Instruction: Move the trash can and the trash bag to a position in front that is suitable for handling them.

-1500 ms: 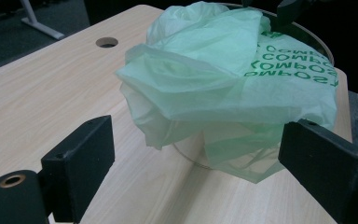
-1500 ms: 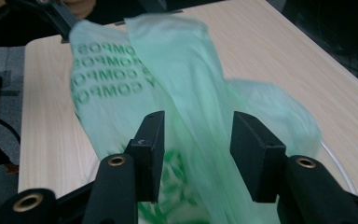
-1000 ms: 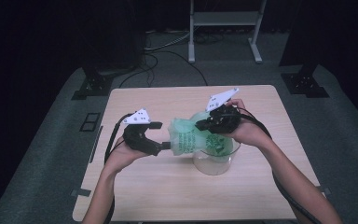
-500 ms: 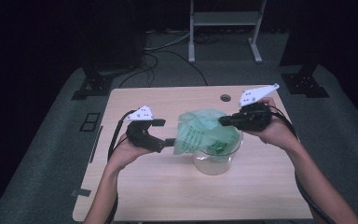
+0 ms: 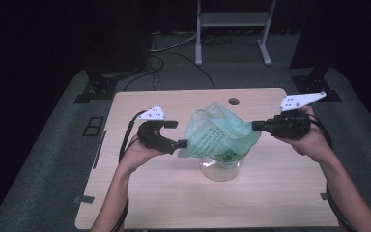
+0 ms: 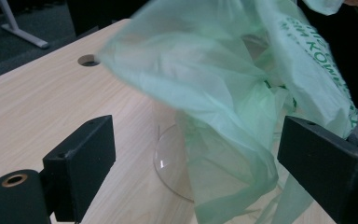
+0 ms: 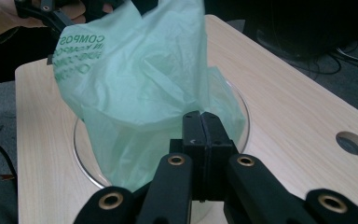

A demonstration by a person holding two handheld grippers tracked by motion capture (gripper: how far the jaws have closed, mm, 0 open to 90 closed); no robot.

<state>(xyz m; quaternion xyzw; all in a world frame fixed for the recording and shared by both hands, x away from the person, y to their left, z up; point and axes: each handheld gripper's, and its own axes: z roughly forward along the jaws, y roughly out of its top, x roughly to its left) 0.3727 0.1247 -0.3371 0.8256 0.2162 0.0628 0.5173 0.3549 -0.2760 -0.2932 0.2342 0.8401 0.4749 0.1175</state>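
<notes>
A thin green bag (image 5: 217,135) with printed lettering hangs over and into a clear round bowl (image 5: 220,169) at the middle of the wooden table (image 5: 164,198). My right gripper (image 5: 255,125) is at the bag's right side, its jaws shut on the bag's edge (image 7: 214,93) just past the right gripper's (image 7: 200,122) tips. My left gripper (image 5: 176,134) stands open at the bag's left side. In the left gripper view the bag (image 6: 223,93) hangs between the left gripper's (image 6: 200,163) wide-apart jaws, over the bowl (image 6: 168,158), its film lying against the right-hand jaw.
A round cable hole (image 5: 233,101) sits near the table's far edge. Beyond the table are a white stand's legs (image 5: 232,19), black stand bases (image 5: 96,89) and cables on the grey floor. Bare tabletop lies in front of the bowl.
My right gripper has moved to the right, away from the left one, drawing the bag's edge with it. The bag now spreads wider over the bowl. The left gripper has kept still.
</notes>
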